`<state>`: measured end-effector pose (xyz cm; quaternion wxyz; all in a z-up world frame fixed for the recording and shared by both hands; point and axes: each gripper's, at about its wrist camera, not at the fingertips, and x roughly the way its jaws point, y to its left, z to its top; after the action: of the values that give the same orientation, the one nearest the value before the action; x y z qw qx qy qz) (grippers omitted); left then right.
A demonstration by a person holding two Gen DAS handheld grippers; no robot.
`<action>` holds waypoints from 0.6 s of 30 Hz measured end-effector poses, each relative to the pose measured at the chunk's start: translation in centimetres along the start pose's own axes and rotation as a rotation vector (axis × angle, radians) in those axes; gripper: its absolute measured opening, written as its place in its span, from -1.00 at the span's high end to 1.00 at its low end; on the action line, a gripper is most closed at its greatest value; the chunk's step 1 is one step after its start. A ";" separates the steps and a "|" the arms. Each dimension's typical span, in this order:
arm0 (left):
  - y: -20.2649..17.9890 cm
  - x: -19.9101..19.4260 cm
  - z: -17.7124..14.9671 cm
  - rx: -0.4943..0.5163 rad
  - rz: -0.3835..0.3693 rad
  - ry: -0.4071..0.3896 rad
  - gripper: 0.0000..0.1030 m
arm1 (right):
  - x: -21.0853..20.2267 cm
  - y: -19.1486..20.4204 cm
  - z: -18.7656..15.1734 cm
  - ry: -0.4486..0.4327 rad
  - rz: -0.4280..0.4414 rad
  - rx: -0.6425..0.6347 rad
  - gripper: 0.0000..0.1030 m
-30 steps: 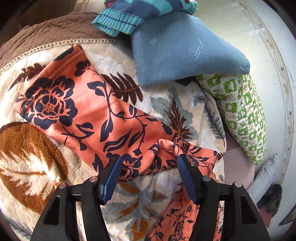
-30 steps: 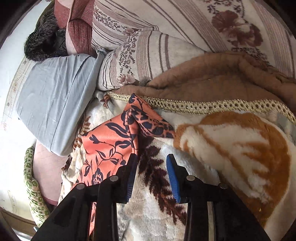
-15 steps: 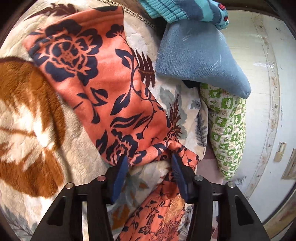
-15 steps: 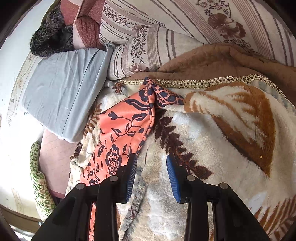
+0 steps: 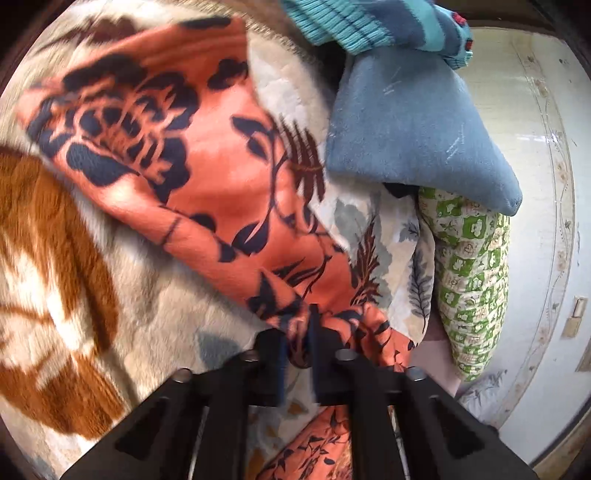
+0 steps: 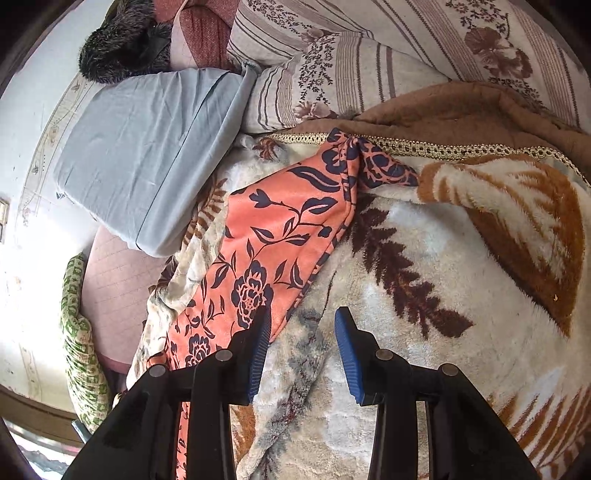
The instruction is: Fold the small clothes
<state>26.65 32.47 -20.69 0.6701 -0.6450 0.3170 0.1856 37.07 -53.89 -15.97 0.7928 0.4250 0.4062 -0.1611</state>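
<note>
An orange garment with dark blue flowers [image 5: 207,184] lies stretched over a plush leaf-patterned blanket [image 5: 74,266]. My left gripper [image 5: 297,334] is shut on a bunched fold at the narrow middle of the orange garment. In the right wrist view the same orange garment [image 6: 273,236] runs from the blanket's gold-trimmed edge down to the lower left. My right gripper [image 6: 301,325] hovers over the blanket beside the cloth's right edge, jaws apart with nothing between them; its left finger overlaps the cloth's hem.
A blue folded cloth [image 5: 413,125] and a teal striped knit [image 5: 373,22] lie behind the garment. A green patterned cushion [image 5: 469,273] sits at the right. A grey-blue pillow [image 6: 147,155], striped pillows [image 6: 369,66] and a brown quilt [image 6: 461,110] lie beyond.
My left gripper dropped toward the garment and closed on its bunched middle. My right gripper drew back along the blanket, so more of the garment shows; its jaws stayed apart.
</note>
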 end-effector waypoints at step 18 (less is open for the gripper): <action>-6.5 -4.4 -7.4 0.335 0.132 -0.024 0.19 | -3.3 -8.3 6.3 -0.195 0.082 0.212 0.08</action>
<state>26.34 25.30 -12.67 0.7583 -0.4998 0.3770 0.1817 33.24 -64.16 -15.94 0.7851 0.5047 0.2905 -0.2110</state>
